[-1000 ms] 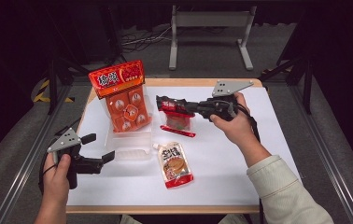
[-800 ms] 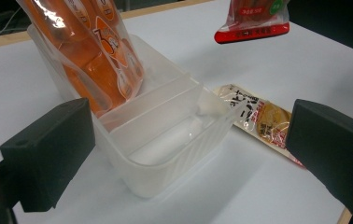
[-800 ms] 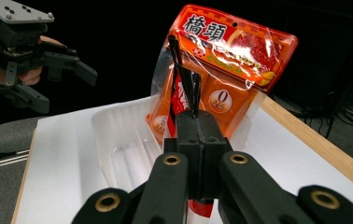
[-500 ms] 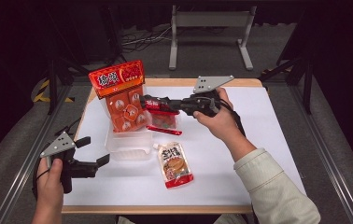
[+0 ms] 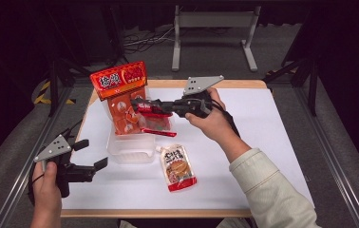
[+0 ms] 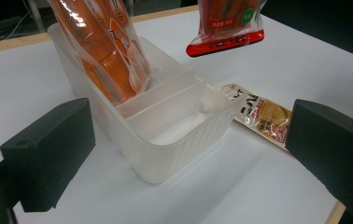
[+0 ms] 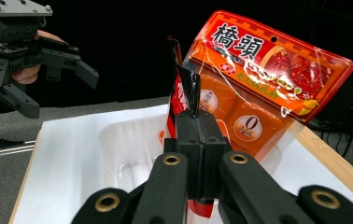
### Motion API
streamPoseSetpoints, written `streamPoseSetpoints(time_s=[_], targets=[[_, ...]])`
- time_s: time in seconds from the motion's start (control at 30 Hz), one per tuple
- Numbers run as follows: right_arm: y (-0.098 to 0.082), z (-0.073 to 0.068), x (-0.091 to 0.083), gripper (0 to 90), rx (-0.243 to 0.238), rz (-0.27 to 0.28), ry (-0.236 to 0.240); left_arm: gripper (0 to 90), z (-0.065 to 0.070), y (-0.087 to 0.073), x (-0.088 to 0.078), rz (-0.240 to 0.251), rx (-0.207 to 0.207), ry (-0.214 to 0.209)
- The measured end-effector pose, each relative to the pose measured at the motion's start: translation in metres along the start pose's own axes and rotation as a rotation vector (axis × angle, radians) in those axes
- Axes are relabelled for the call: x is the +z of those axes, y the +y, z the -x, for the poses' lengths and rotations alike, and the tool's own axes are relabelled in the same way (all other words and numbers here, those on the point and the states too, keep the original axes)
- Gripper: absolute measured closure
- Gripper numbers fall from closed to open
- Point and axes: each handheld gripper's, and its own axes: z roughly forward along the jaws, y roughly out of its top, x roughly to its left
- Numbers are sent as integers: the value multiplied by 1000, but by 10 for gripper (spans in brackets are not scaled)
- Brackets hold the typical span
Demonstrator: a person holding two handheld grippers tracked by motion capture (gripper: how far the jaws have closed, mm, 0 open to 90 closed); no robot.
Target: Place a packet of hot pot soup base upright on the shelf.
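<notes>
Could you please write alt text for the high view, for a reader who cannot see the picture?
The right gripper, shut on a red pouch, holds it above a clear plastic bin in which a tall orange packet stands. The left gripper waits open beside the bin, and another pouch lies flat on the white table.
</notes>
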Motion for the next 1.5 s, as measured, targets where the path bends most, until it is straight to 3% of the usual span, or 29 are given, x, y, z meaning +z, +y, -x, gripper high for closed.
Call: streamPoseSetpoints(time_s=[0.73,1.5], targets=[[4,-3,46,900,-4,10,45,25,0,-8,-8,-15,-18,26],[-1,0,69,900,21,13,61,26,-4,-7,-8,0,-23,5]])
